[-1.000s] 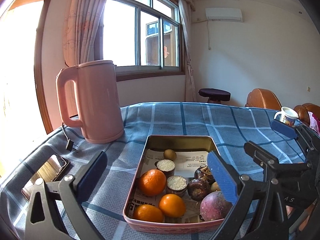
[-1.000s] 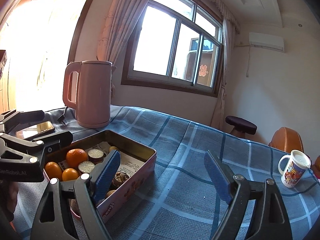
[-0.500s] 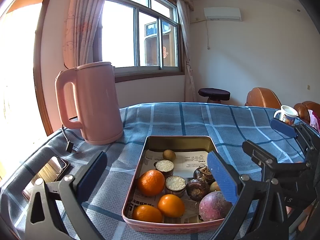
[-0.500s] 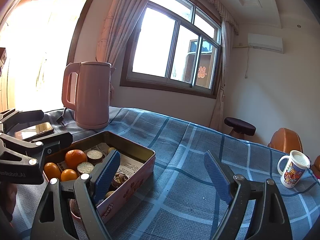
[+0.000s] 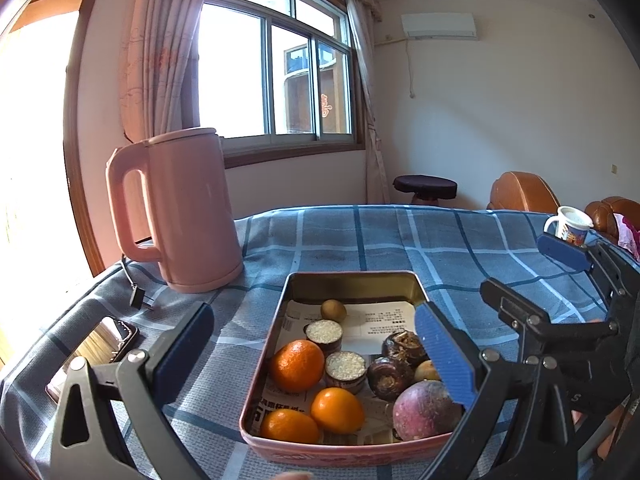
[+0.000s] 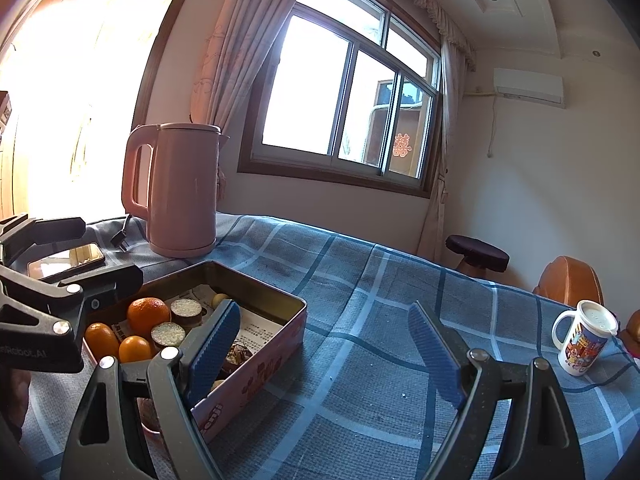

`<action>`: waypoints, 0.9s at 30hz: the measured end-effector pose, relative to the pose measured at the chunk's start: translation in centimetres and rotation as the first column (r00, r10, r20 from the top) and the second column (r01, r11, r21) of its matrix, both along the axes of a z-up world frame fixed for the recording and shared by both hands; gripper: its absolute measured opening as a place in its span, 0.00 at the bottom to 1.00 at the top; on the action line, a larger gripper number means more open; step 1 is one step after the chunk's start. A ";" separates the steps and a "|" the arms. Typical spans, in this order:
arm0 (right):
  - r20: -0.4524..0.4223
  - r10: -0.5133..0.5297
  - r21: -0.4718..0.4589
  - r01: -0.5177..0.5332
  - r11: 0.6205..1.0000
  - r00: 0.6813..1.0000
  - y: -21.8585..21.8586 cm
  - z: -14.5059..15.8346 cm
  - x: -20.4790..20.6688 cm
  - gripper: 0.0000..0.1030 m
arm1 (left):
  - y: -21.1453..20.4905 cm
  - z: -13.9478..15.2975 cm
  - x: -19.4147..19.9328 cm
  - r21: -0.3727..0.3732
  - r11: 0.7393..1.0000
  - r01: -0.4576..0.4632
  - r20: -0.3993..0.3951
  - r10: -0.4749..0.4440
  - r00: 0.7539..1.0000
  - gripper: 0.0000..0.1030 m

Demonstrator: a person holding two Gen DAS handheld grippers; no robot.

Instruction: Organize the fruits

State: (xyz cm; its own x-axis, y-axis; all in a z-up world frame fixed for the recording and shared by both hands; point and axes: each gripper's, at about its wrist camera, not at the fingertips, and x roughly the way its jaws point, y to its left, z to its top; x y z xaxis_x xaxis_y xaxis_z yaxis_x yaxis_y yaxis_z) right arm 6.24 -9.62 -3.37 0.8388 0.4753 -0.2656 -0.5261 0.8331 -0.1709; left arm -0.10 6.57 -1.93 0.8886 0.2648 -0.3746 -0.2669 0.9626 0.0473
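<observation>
We hold both grippers wide open and empty above the near edge of the table (image 5: 400, 232). The left gripper (image 5: 312, 352) hangs over the tin (image 5: 352, 276); the right gripper (image 6: 320, 344) hangs past the tin's right wall, over bare cloth.

All the fruit we can see lies in the tin. Three oranges (image 5: 297, 365) sit along its left wall and near left corner. A purple fruit (image 5: 424, 410) fills the near right corner, with two dark fruits (image 5: 386, 374) just behind it. Two cut rounds (image 5: 324, 330) lie in the middle, and a small brown fruit (image 5: 333, 310) sits alone toward the far wall. No fruit shows on the cloth.

Over the last second little has changed. The fruits keep their places, neither gripper has closed, and the views have only drifted slightly. So we judge that nothing was carried in this stretch. The scene fits either fruit gathered and sorted by kind, or a tin waiting to be emptied; we cannot tell which.

The kettle (image 5: 180, 208), phone (image 5: 94, 350) and mug (image 6: 582, 340) stand well apart from the tin.
</observation>
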 end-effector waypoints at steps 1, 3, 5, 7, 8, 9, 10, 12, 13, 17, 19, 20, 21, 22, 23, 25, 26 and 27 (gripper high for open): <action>0.000 -0.002 0.001 0.002 1.000 1.000 -0.1 0.0 0.0 0.84 | -0.1 0.0 0.0 0.005 1.000 -0.003 0.002 0.003 1.000 1.00; 0.000 -0.005 0.003 0.005 1.000 1.000 -0.2 0.0 0.0 0.84 | -0.3 0.1 -0.1 0.015 1.000 -0.007 0.007 0.007 1.000 1.00; 0.001 -0.007 0.003 0.007 1.000 1.000 -0.3 0.0 0.0 0.84 | -0.4 0.2 0.0 0.017 1.000 -0.012 0.008 0.012 1.000 1.00; 0.003 -0.008 0.004 0.008 1.000 1.000 -0.4 0.0 0.0 0.84 | -0.4 0.2 0.0 0.019 1.000 -0.019 0.010 0.018 1.000 1.00; 0.003 -0.009 0.005 0.008 1.000 1.000 -0.4 0.1 0.0 0.84 | -0.4 0.2 0.0 0.022 0.999 -0.022 0.010 0.022 1.000 1.00; 0.003 -0.009 0.005 0.009 1.000 1.000 -0.4 0.0 -0.1 0.84 | -0.4 0.2 0.0 0.025 0.999 -0.025 0.011 0.025 1.000 1.00; 0.003 -0.009 0.004 0.009 1.000 1.000 -0.5 0.0 -0.1 0.85 | -0.4 0.2 -0.1 0.027 0.999 -0.026 0.012 0.026 1.000 1.00; 0.003 -0.009 0.004 0.009 1.000 1.000 -0.4 0.1 0.0 0.84 | -0.3 0.2 0.0 0.028 0.999 -0.026 0.011 0.026 1.000 1.00; 0.002 -0.009 0.003 0.009 1.000 1.000 -0.5 0.1 0.0 0.85 | -0.3 0.2 0.0 0.028 0.999 -0.027 0.011 0.026 1.000 1.00; 0.001 -0.010 0.001 0.010 1.000 1.000 -0.5 0.0 -0.1 0.85 | -0.4 0.2 0.1 0.028 0.999 -0.024 0.009 0.024 1.000 1.00; 0.002 -0.009 0.001 0.009 1.000 1.000 -0.6 0.0 -0.1 0.85 | -0.4 0.1 0.0 0.028 0.999 -0.025 0.008 0.025 1.000 1.00; 0.002 -0.009 0.000 0.009 1.000 1.000 -0.6 0.0 -0.1 0.85 | -0.4 0.1 0.1 0.028 0.999 -0.023 0.008 0.022 1.000 1.00; 0.003 -0.009 -0.001 0.009 1.000 1.000 -0.7 0.0 -0.2 0.85 | -0.4 0.1 0.0 0.032 0.999 -0.023 0.010 0.023 1.000 1.00; 0.003 -0.009 -0.002 0.009 1.000 1.000 -0.8 0.0 -0.3 0.85 | -0.5 0.0 0.0 0.038 0.999 -0.026 0.013 0.026 1.000 1.00; 0.004 -0.010 -0.003 0.010 1.000 1.000 -0.9 0.0 -0.3 0.85 | -0.5 0.0 0.0 0.037 0.999 -0.024 0.011 0.024 1.000 1.00; 0.005 -0.015 -0.007 0.015 1.000 1.000 -1.2 0.1 -0.4 0.85 | -0.5 -0.1 0.1 0.027 1.000 -0.012 0.006 0.012 1.000 1.00; 0.005 -0.019 -0.007 0.019 1.000 1.000 -1.5 0.1 -0.5 0.85 | -0.6 -0.1 0.1 0.030 0.999 -0.010 0.008 0.010 1.000 1.00; 0.003 -0.022 -0.008 0.022 1.000 1.000 -1.7 0.2 -0.5 0.85 | -0.6 -0.1 0.1 0.034 0.999 -0.010 0.007 0.009 1.000 1.00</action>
State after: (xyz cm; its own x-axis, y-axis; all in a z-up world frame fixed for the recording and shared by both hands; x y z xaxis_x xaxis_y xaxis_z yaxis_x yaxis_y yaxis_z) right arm 5.78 -11.32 -3.21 0.8497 0.4548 -0.2669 -0.5074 0.8430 -0.1787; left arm -0.04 5.93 -2.03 0.8886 0.2859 -0.3587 -0.2765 0.9578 0.0783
